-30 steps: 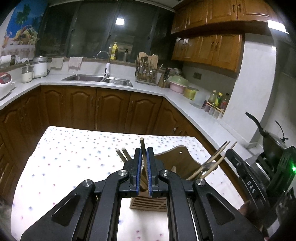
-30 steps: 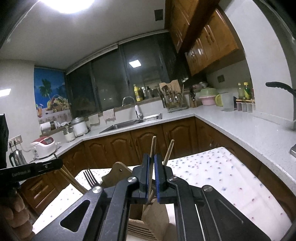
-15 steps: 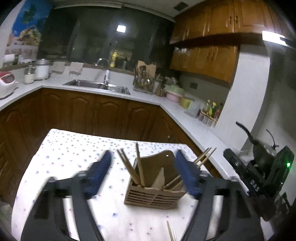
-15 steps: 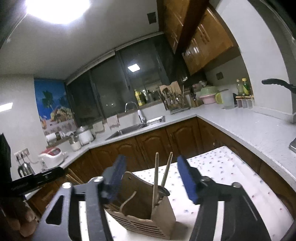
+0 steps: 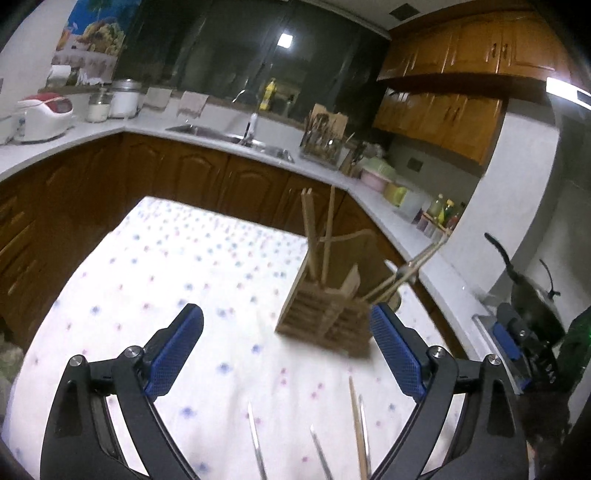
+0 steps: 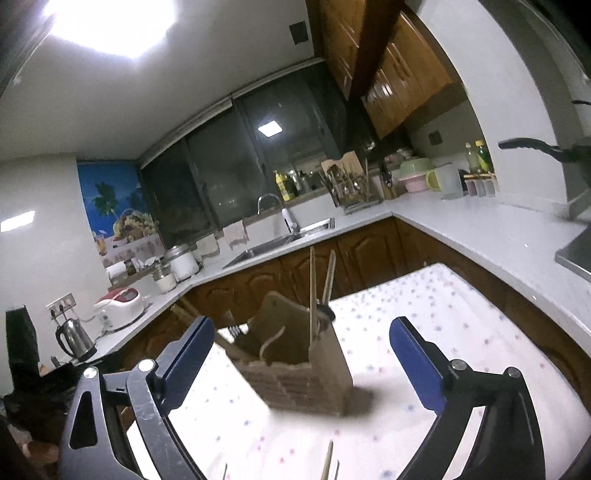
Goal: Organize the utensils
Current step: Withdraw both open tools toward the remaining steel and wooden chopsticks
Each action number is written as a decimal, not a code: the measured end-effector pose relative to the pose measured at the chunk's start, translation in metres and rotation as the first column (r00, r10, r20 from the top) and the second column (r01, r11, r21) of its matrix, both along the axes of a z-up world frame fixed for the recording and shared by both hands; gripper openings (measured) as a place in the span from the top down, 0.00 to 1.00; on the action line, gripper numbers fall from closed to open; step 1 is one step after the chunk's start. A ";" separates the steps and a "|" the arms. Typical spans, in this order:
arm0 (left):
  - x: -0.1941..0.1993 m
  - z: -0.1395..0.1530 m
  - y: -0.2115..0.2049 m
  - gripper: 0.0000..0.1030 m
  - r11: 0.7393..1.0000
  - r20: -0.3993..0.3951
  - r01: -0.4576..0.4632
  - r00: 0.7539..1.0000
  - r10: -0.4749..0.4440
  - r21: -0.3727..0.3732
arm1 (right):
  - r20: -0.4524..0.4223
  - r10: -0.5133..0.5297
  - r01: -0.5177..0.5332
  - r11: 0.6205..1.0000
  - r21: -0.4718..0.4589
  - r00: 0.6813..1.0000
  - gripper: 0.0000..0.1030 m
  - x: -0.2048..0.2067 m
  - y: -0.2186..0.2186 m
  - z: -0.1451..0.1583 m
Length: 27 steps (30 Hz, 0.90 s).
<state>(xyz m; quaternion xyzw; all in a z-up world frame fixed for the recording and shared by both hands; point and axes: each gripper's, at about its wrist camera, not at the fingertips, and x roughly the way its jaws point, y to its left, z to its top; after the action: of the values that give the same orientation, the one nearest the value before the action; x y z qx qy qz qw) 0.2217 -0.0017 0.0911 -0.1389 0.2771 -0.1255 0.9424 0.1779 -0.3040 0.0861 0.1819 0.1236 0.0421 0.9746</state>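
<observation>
Left wrist view: wooden utensil holder [image 5: 325,317] upright on dotted tablecloth [image 5: 177,280].

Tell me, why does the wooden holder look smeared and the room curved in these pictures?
Left wrist view: the wooden holder and dotted tablecloth are motion-blurred, the counters bent by the fisheye lens. Right wrist view: similar blur, and the ceiling light glares white.

Honestly can't make out any readable text here. There's some white lettering on the black housing of the other gripper [image 5: 546,369] at the left wrist view's right edge, but it's too blurred to read.
</observation>
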 end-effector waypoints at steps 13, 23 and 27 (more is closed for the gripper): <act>-0.043 -0.034 0.011 0.09 0.999 -0.069 -0.015 0.997 0.018 0.037 | -0.119 0.011 -0.010 1.000 0.015 0.993 0.06 -0.046 0.002 -0.036; -0.054 -0.064 0.015 0.09 0.998 -0.142 -0.018 0.989 0.027 0.061 | -0.192 0.025 -0.028 1.000 -0.013 0.981 0.06 -0.067 0.016 -0.064; -0.056 -0.070 0.012 0.09 0.997 -0.157 -0.014 0.987 0.027 0.079 | -0.220 0.036 -0.041 0.999 -0.020 0.975 0.06 -0.068 0.020 -0.073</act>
<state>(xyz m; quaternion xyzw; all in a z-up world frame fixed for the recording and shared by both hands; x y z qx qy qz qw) 0.1662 0.0106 0.0213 -0.1144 0.3541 -0.0935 0.9235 0.1102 -0.2842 0.0130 0.1711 0.2346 0.0389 0.9561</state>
